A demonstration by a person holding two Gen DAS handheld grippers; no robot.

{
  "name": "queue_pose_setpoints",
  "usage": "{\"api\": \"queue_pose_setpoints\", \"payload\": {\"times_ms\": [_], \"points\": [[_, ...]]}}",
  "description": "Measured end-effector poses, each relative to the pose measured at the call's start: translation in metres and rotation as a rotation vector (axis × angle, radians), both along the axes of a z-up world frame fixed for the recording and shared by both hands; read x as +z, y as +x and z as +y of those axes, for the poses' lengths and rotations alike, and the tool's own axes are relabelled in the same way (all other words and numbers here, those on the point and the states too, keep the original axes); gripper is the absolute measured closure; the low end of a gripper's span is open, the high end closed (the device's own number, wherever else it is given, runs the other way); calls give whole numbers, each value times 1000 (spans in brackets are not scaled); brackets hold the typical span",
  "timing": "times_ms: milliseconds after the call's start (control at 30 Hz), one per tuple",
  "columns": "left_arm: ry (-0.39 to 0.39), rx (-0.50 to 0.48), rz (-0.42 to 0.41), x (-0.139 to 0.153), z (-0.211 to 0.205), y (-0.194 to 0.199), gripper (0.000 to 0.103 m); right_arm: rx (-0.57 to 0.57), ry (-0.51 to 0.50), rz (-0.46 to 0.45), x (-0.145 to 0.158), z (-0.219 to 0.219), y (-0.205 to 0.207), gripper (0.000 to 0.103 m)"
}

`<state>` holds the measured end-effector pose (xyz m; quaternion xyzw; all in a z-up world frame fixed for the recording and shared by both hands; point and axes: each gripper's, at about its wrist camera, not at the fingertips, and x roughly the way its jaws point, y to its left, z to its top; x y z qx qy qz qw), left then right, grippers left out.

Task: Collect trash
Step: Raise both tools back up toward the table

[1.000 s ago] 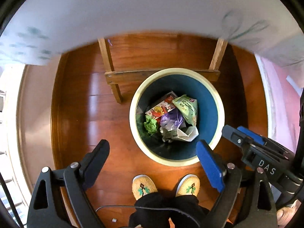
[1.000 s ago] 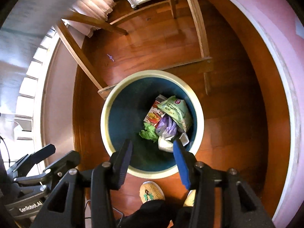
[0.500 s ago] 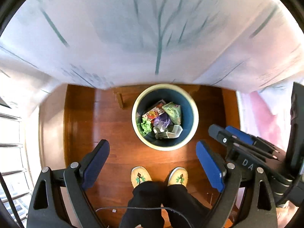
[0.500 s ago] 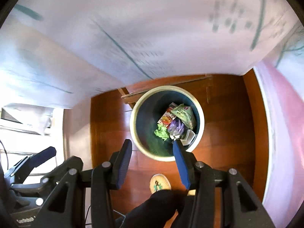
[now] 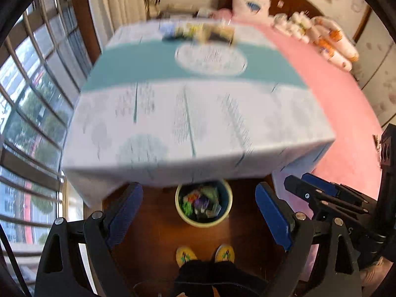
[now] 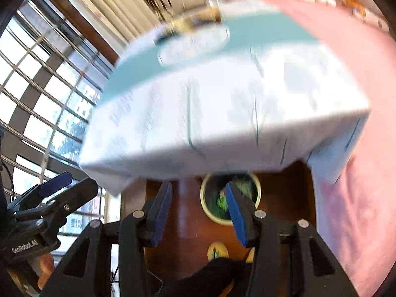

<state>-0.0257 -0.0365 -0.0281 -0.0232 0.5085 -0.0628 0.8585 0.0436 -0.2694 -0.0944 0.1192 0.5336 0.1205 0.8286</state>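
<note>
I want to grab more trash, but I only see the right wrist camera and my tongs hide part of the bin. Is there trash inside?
Observer: Yes. The left wrist view shows the whole trash bin, holding green, purple and orange wrappers.
Operator: Are my left tongs carrying anything?
Observer: No. The left tongs stand wide open with nothing between them.
Operator: Where are my feet?
Observer: Both yellow slippers show on the wooden floor, just on the near side of the bin.

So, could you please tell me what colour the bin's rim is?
The bin's rim is pale cream-yellow, with a dark blue inside; the left wrist view shows it best.
</note>
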Motion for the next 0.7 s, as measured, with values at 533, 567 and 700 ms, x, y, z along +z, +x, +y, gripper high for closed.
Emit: {"api": "queue_pose_setpoints", "payload": {"times_ms": [533,567,700], "points": [[61,22,-180,105,31,45,12,-56,-27,-270,126,9,26,58],[68,34,-180,106,33,50,12,-54,-29,-279,130,10,29,58],[83,32,-198,110,34,67,12,-45,-31,-295,139,15,42,58]]}}
